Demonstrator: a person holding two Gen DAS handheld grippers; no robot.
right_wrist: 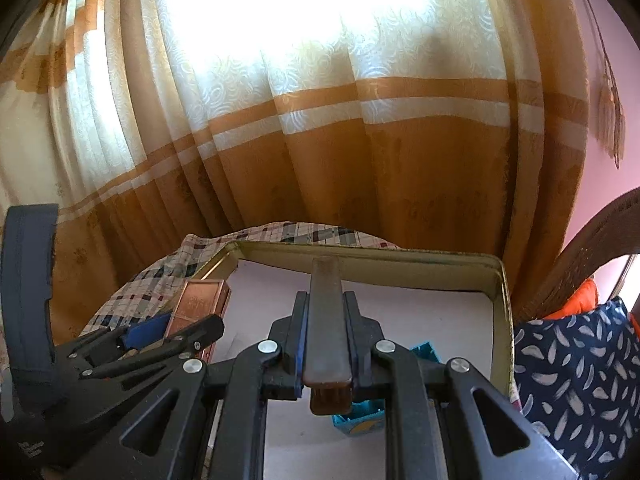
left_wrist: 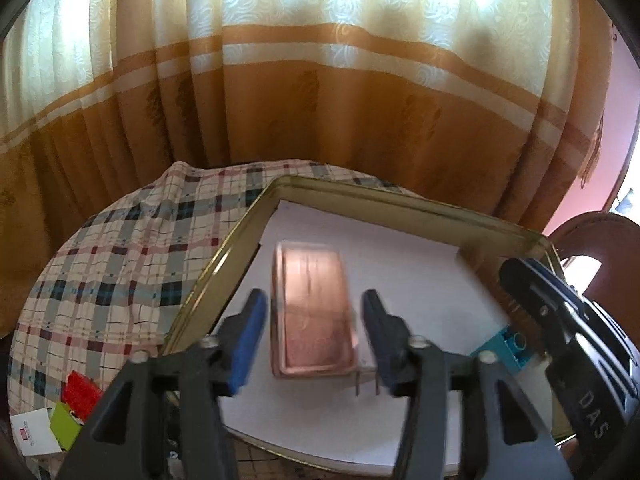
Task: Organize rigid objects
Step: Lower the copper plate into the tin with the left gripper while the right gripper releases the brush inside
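Your left fingers [left_wrist: 314, 340] stand apart either side of a flat copper-pink case [left_wrist: 312, 312] lying in the tray [left_wrist: 256, 216], while your right fingers [right_wrist: 326, 344] clamp a slim brown brush [right_wrist: 326, 320].

One tin tray [left_wrist: 224, 256], one copper case [left_wrist: 312, 312], one brush [right_wrist: 326, 320].
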